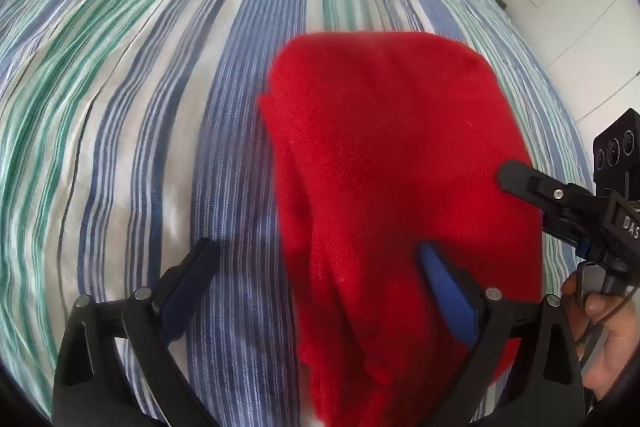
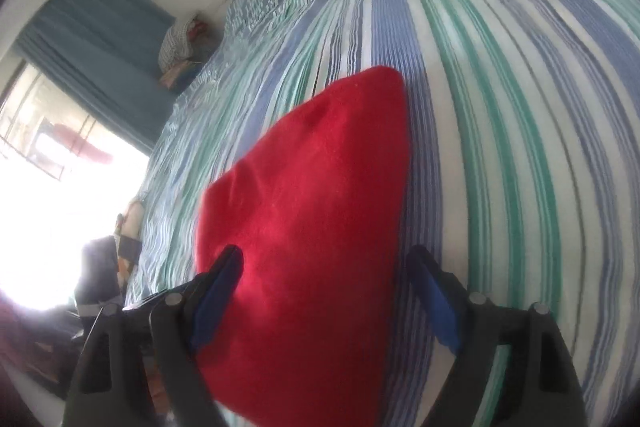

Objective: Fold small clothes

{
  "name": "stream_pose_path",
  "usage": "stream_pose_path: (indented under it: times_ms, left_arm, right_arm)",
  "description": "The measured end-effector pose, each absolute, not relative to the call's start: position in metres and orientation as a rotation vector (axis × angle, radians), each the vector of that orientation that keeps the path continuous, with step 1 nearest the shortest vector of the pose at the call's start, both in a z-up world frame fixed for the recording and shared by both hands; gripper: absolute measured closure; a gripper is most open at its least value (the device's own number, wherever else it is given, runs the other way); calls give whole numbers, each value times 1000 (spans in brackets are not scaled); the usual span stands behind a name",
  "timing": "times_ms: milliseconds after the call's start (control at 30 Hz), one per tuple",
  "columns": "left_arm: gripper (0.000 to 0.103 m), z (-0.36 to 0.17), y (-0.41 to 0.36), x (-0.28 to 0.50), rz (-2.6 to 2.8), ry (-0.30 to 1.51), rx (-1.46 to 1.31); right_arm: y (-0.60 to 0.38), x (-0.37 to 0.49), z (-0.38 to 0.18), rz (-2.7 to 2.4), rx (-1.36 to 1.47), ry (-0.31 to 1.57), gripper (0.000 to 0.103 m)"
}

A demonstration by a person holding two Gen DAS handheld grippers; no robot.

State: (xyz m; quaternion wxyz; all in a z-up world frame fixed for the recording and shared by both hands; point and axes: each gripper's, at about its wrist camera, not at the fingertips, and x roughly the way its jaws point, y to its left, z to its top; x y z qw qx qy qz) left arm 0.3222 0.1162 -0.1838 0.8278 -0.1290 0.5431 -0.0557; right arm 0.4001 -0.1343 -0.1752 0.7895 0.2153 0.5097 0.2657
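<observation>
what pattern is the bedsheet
Blue, green and white stripes on the bedsheet, clearest in the left wrist view.

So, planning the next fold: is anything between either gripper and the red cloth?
Nothing visible. The red fleece cloth lies on the striped bedsheet, directly at both open grippers, left and right.

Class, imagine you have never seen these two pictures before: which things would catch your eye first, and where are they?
The bright red cloth stands out first, lying folded on the striped bedsheet near the bed's close edge. Next come the left gripper and the right gripper, both open, their dark fingers on either side of it. A glaring window fills the right wrist view's left side.
</observation>
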Motion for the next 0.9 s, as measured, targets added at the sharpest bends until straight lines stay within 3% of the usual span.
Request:
stream_pose_path:
  times_ms: [33, 67, 100, 233, 433, 467, 500, 533, 567, 600, 667, 733, 800, 900]
  left_arm:
    - [64, -184, 112, 323, -142, 1154, -284]
    - [74, -184, 108, 323, -171, 1168, -318]
    - [80, -179, 104, 322, -141, 1160, -308]
    - [85, -128, 88, 311, -160, 1048, -236]
    - [84, -31, 81, 294, -247, 853, -222]
    - [81, -28, 80, 295, -252, 854, -223]
    - [71, -33, 78, 297, -248, 875, -220]
    - [50, -46, 78, 298, -236, 915, -217]
    - [39, -65, 80, 296, -213, 963, -212]
    - [30, -88, 81, 291, -171, 1006, -197]
    - [35, -124, 87, 267, -72, 1087, -119]
    - [36, -141, 87, 234, -24, 1092, -47]
    - [30, -136, 85, 198, -6, 1041, -8]
    - [3, -105, 71, 160, 44, 918, 49]
  right_arm:
    - [-126, 405, -186, 585, 474, 1136, 31]
    - [-116, 406, -192, 560, 410, 1161, 54]
    - [-105, 403, -190, 519, 296, 1147, 61]
    - [-73, 373, -151, 498, -17, 978, 72]
    - [-87, 344, -51, 559, -4, 740, 73]
    - [-91, 345, -38, 562, 13, 720, 73]
    - [-97, 349, -29, 567, 35, 717, 72]
    - [-103, 354, -26, 574, 60, 731, 71]
    - [-110, 358, -29, 577, 80, 766, 63]
    - [-117, 363, -40, 574, 93, 822, 48]
    - [-134, 365, -79, 532, 87, 975, 19]
    - [-161, 347, -115, 426, 39, 1073, 19]
    - [-185, 316, -134, 355, -19, 1086, 19]
    - [-205, 268, -137, 247, -101, 1079, 18]
